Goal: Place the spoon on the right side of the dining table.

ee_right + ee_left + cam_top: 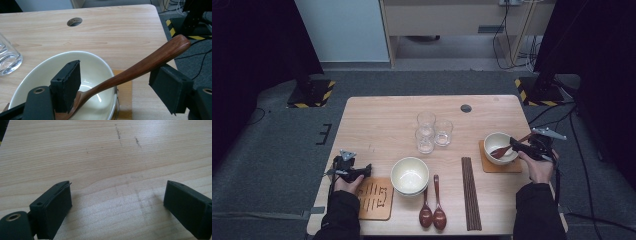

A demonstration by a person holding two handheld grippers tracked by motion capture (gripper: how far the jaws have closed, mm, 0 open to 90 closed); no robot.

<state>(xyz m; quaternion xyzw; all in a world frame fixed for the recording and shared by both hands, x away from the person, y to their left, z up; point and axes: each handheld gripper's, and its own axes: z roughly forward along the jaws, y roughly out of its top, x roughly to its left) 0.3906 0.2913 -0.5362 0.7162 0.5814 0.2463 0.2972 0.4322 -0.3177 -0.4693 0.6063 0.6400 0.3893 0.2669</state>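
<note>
A cream bowl point(498, 142) point(95, 72) stands on an orange coaster point(492, 167) at the table's right side. A brown wooden spoon point(507, 148) point(140, 68) lies in it, head in the bottom and handle leaning over the rim toward the right. My right gripper point(519, 146) point(117, 75) hovers at the bowl's right rim, open. The spoon's handle passes between its jaws, and the pads stand clear of it. My left gripper point(364, 170) point(117, 205) rests open over bare wood near the table's left edge, with nothing between its jaws.
Stacked cream bowls point(410, 175) sit front centre, with two brown spoons point(432, 210) and a bundle of dark chopsticks point(471, 192) to their right. Three glasses point(432, 132) cluster mid-table. A second coaster point(374, 197) lies by my left hand. A cable hole point(466, 108) is at the back.
</note>
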